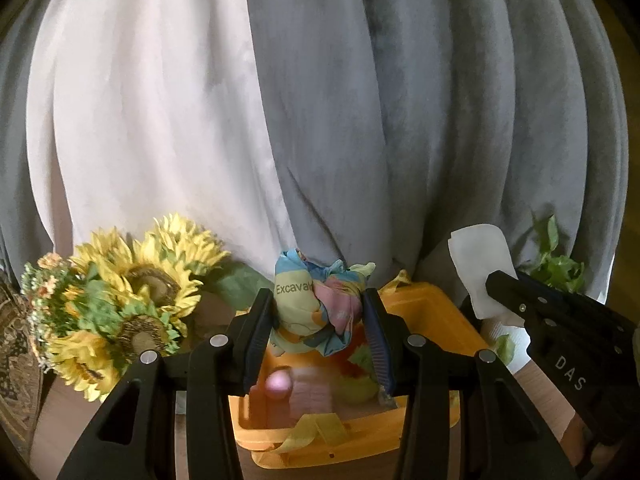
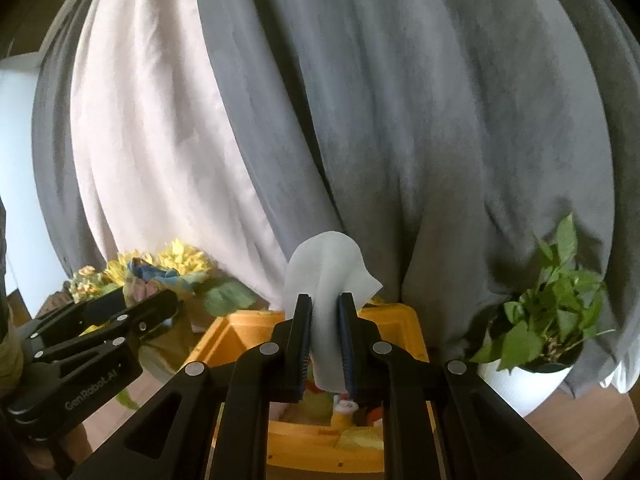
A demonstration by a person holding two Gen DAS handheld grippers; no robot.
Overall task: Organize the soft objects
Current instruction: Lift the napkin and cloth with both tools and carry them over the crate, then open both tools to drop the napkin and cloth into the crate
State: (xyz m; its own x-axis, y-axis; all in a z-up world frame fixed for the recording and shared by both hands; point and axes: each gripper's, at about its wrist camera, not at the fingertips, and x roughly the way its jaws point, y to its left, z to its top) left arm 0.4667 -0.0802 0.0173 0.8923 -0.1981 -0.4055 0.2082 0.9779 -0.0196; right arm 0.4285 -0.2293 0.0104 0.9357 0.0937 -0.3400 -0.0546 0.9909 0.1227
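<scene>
Bunching into a knotted wad of blue, pink and pale yellow printed fabric, the crumpled colourful cloth [image 1: 316, 304] sits clamped in the jaws of the left gripper [image 1: 318, 320], above the open orange plastic bin [image 1: 432, 312]. Further right, the folded white cloth [image 2: 326, 300], soft and creased with a drooping top, is pinched between the closed jaws of the right gripper [image 2: 325, 320], over the same bin.
</scene>
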